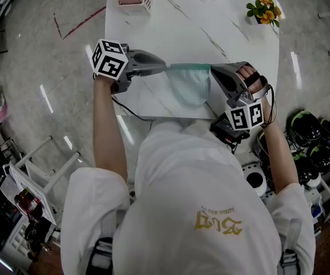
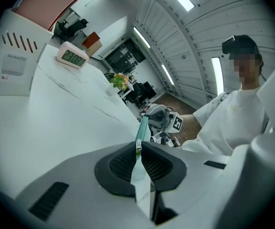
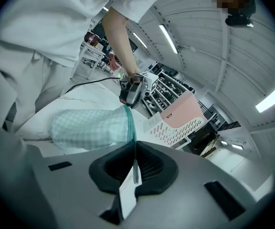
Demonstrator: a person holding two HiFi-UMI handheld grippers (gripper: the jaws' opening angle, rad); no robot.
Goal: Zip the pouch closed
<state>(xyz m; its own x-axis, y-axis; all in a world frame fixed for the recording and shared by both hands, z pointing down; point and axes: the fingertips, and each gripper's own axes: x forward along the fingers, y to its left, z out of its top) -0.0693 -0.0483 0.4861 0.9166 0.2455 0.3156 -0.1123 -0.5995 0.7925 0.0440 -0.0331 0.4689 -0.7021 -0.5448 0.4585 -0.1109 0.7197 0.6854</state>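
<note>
**Pouch stretched, zip pull pinched**

Head view: the mint-green checked fabric pouch (image 1: 191, 86) hangs taut between my grippers above the white marble table (image 1: 211, 22).
Left gripper view: my left gripper (image 2: 138, 149) pinches its end.
Right gripper view: my right gripper (image 3: 133, 160) clamps a slim metal tab (image 3: 136, 171), likely the zip pull. Next, I'd draw it steadily along.

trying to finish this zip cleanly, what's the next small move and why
Probably a short finishing pull of the right gripper away from the left gripper, which holds firm. Both are shut on opposite ends of the pouch, held taut; its zip looks like one joined band, and a slim tab, maybe the pull, sits in the right jaws.
</note>
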